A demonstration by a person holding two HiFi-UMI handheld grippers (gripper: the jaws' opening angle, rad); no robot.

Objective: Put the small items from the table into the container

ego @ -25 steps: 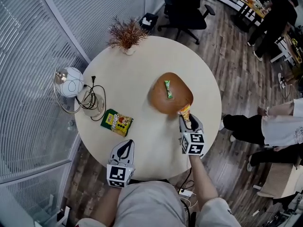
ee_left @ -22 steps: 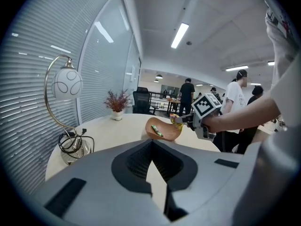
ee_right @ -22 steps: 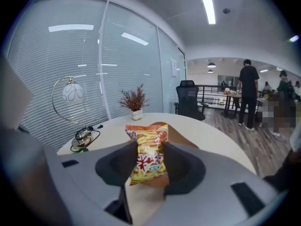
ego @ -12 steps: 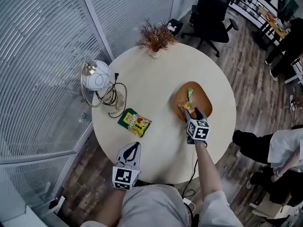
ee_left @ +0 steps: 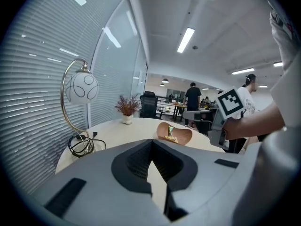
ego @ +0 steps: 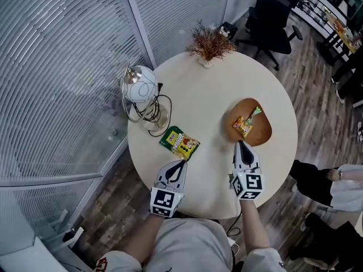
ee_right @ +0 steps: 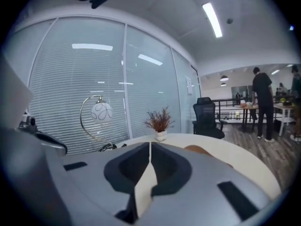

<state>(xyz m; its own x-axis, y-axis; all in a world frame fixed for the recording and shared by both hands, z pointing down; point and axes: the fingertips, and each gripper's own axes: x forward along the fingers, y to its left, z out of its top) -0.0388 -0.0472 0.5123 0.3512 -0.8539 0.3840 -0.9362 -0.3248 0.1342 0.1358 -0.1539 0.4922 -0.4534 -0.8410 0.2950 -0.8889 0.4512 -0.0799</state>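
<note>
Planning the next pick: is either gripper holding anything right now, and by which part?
Nothing is held: the left gripper and the right gripper are both shut, with nothing between their jaws.

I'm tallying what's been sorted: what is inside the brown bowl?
Two small packets lie in the brown bowl: an orange packet and a green packet. Anything beneath them is covered.
</note>
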